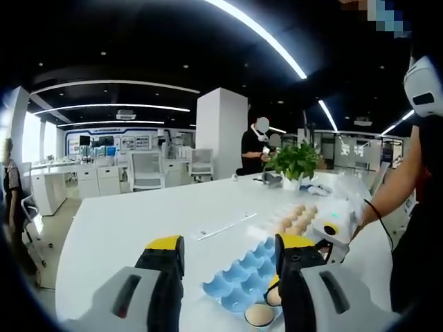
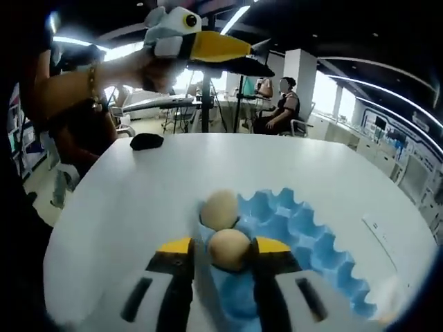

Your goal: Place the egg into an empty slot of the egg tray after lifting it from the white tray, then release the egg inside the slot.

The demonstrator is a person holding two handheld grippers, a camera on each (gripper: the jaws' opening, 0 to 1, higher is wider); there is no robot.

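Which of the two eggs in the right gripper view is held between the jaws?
The nearer egg, between the right gripper's yellow-tipped jaws. The other egg sits beyond it in the blue egg tray, free.

One blue egg tray (image 2: 291,228), two eggs (image 2: 220,209) there, and one potted plant (image 1: 296,164).

An open-plan office: white desks (image 1: 90,181), office chairs (image 1: 146,170), strip ceiling lights (image 1: 259,34).
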